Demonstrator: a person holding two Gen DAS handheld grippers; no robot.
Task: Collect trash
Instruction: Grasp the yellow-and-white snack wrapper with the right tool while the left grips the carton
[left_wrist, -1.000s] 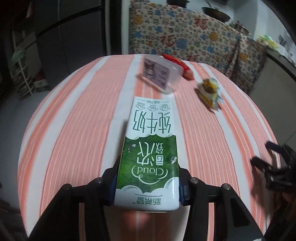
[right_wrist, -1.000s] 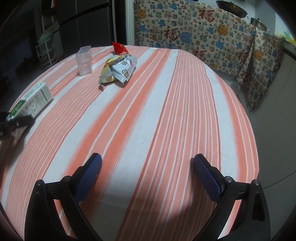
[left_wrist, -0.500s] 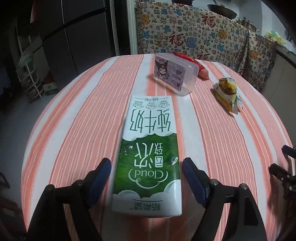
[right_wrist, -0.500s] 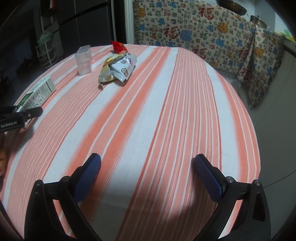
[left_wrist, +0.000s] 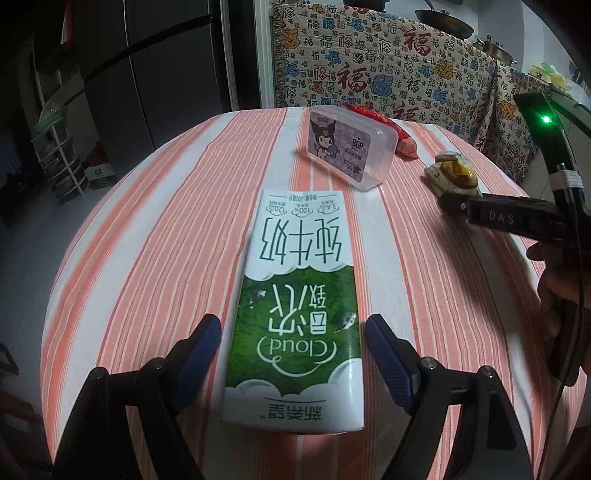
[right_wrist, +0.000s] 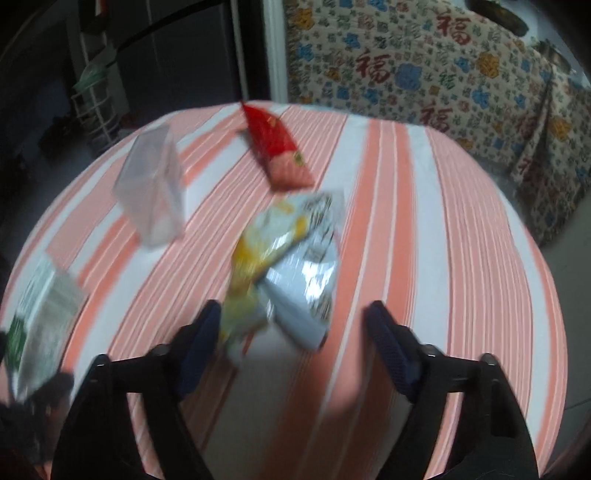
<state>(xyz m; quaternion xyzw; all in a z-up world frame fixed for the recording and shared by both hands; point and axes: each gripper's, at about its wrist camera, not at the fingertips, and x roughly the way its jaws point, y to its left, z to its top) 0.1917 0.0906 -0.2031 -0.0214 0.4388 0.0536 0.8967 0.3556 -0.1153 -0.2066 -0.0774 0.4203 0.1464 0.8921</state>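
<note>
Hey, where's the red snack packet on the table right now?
In the right wrist view the red snack packet lies at the table's far side, just beyond the crumpled silver wrapper and right of the clear plastic box.

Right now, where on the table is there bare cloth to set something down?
Bare striped cloth lies left of the milk carton and right of the crumpled snack bag. It is crowded at the far middle: clear plastic box, red wrapper and bag sit close together.
</note>
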